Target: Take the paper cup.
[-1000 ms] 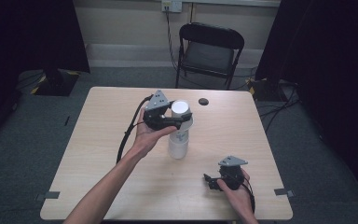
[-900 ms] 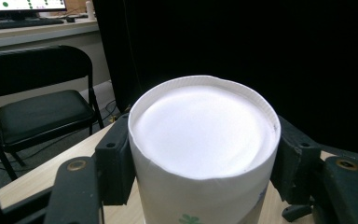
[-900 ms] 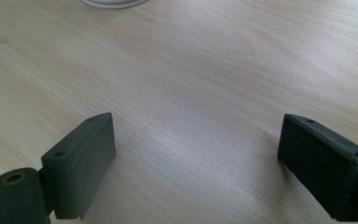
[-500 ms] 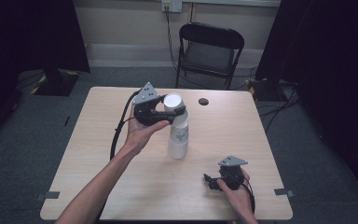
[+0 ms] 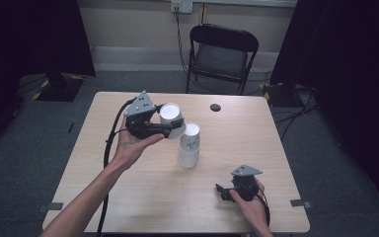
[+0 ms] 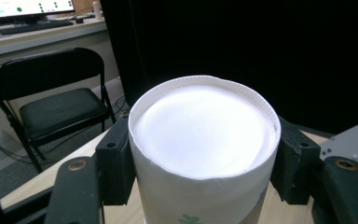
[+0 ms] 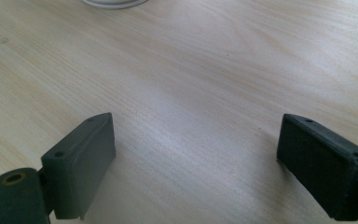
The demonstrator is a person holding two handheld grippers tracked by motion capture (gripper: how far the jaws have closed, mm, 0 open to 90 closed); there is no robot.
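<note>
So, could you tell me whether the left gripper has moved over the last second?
Yes. The left gripper, shut on a paper cup, has lifted it off the cup stack and carried it left, judged against the black chair.

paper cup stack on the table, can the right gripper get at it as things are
Probably yes. The right gripper rests open on the table with bare wood between it and the cup stack. The left gripper holds a lifted cup up off to the side.
</note>
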